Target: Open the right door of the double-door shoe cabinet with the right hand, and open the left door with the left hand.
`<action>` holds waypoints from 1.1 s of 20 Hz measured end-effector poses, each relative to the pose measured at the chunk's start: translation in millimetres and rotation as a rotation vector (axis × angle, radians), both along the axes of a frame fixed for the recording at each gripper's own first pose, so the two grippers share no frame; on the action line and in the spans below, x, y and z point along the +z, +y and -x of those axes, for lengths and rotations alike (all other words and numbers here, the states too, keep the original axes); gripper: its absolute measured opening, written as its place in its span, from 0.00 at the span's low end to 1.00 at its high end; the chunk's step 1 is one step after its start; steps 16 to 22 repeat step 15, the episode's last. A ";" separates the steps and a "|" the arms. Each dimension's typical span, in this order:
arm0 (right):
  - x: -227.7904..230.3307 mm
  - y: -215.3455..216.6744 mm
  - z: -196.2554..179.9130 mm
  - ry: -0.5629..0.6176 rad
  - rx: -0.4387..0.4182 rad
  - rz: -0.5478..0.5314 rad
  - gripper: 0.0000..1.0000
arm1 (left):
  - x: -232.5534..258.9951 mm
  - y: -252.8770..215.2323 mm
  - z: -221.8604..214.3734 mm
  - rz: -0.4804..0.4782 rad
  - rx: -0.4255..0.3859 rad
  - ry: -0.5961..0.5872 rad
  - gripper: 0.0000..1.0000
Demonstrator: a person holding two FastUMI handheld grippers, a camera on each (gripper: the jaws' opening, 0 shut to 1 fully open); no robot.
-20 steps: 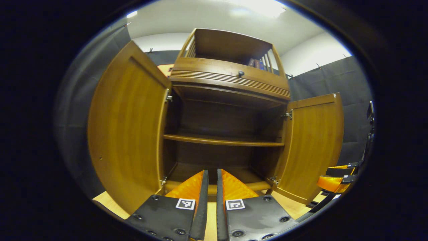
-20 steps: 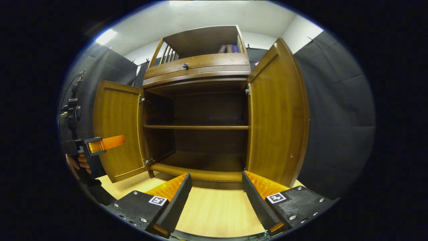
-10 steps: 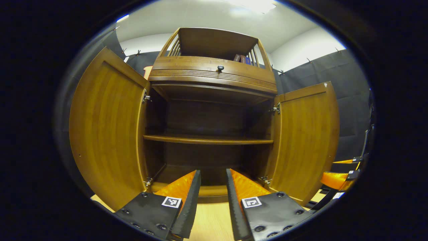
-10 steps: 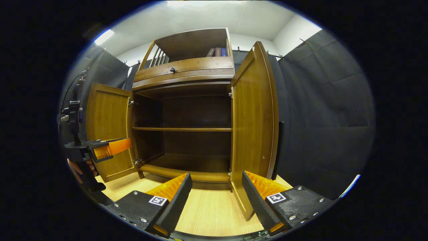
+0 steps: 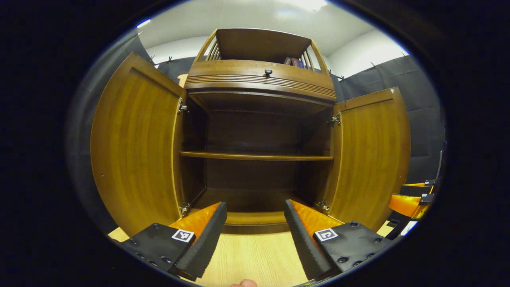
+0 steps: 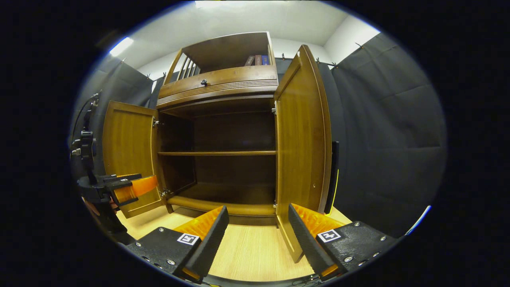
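Note:
The wooden shoe cabinet [image 5: 261, 79] stands in front of me with both doors swung wide. Its left door [image 5: 137, 147] and right door [image 5: 372, 155] flank a dark inside with one bare shelf [image 5: 255, 156]. My left gripper [image 5: 255, 207] is open, low before the cabinet's base, holding nothing. In the right gripper view the cabinet [image 6: 217, 85] shows its left door [image 6: 127, 155] and its right door [image 6: 303, 147]. My right gripper [image 6: 258, 213] is open and empty, in front of the base. The left gripper [image 6: 133, 187] appears at the far left there, and the right gripper [image 5: 406, 201] at the left view's right edge.
A drawer with a small dark knob [image 5: 268, 72] sits above the doors. An open top compartment holds a few books [image 6: 257, 59]. Light wooden floor [image 6: 251, 251] runs under both grippers. Black cloth wall [image 6: 390, 139] hangs close behind the right door.
My left gripper has gone from nearly shut to open and drawn back a little from the cabinet. The right door has swung further open. My right gripper has stayed open.

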State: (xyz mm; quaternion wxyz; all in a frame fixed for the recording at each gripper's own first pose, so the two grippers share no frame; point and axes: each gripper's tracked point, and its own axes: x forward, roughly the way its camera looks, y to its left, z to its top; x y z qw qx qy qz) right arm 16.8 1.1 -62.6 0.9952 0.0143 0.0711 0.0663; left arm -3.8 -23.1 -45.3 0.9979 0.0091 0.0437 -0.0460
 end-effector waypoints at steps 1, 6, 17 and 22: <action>-1.0 0.9 0.0 0.002 0.002 0.002 0.99 | -1.4 2.6 0.0 0.004 0.009 0.005 0.94; -4.9 3.5 0.3 0.011 0.006 0.003 0.99 | -1.6 15.5 0.6 0.007 0.030 0.014 0.94; -4.7 5.8 -1.0 0.010 0.002 -0.001 0.86 | 0.5 15.9 -1.0 -0.004 0.022 -0.001 0.94; -4.7 5.8 -1.0 0.010 0.002 -0.001 0.86 | 0.5 15.9 -1.0 -0.004 0.022 -0.001 0.94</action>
